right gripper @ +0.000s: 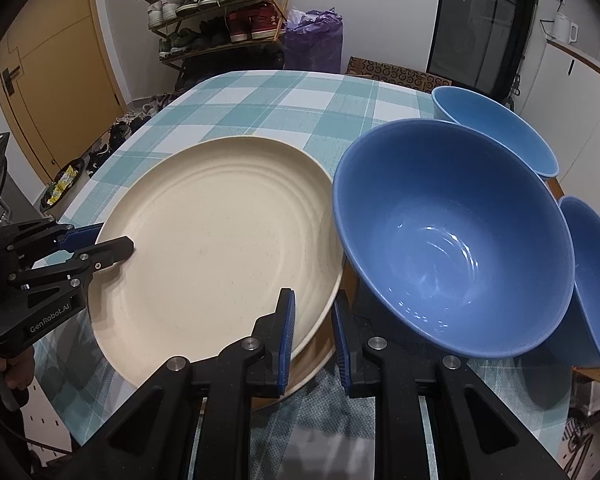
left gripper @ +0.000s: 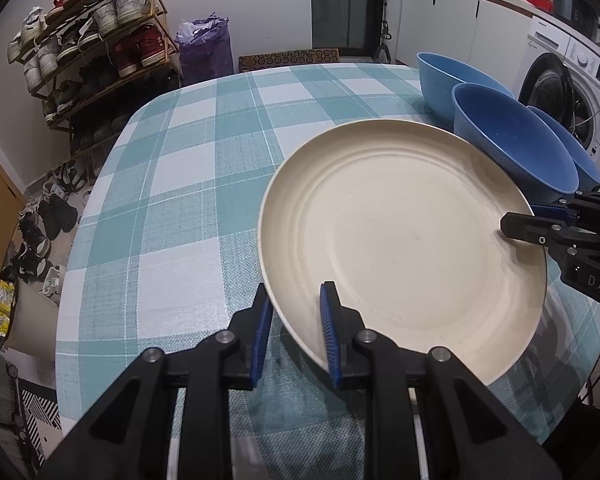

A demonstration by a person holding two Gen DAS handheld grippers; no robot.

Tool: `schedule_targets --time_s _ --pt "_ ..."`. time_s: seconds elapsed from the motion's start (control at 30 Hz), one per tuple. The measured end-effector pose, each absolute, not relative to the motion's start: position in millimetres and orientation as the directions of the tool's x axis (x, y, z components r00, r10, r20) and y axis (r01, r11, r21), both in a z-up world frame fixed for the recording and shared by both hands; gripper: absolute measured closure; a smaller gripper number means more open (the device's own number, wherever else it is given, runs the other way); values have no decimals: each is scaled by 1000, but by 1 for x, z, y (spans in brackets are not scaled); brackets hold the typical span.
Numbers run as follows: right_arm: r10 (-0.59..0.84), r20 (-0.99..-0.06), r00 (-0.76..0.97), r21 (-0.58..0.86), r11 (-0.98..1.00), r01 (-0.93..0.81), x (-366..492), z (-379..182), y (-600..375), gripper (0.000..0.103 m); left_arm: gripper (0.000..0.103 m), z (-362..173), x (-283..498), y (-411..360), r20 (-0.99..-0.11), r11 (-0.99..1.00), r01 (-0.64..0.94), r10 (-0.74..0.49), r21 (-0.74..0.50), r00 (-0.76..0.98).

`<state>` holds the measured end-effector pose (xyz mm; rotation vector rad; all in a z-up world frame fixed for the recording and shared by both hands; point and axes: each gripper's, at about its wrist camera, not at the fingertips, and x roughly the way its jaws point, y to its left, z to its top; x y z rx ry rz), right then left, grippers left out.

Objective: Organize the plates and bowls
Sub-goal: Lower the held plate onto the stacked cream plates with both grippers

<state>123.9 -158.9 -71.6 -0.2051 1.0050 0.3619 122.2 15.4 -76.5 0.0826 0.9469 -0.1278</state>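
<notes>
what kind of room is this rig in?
Looks like a home, probably a combined entry and kitchen or laundry area: a dining table with a checked tablecloth, a shoe rack full of shoes against the wall, and a washing machine beside white cabinets with a sink tap.

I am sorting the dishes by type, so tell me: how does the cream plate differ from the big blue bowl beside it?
The cream plate is pale, wide and shallow with faint rings; the big blue bowl is blue, deep and smooth inside. Both the left gripper and the right gripper clamp the plate's rim, while no gripper holds the bowl. Both dishes are empty and sit over the checked tablecloth.
</notes>
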Motion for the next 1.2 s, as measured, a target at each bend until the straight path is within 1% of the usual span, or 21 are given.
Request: schedule_targets --time_s 0.4,0.87,0.9,1.2 --pt "166 -852 496 -42 924 -381 120 -76 -161 84 81 -80 122 8 -816 988 152 -59 35 575" --pt "90 -845 527 -142 913 -383 115 -80 -151 83 79 -82 121 5 -817 985 165 -54 51 574" --pt "87 -846 527 -145 912 -383 115 -80 -151 83 77 -82 121 5 -818 985 165 -54 51 573" --pt "41 -849 526 -194 903 -383 113 -86 -149 81 73 -84 118 0 -814 979 179 -26 96 581"
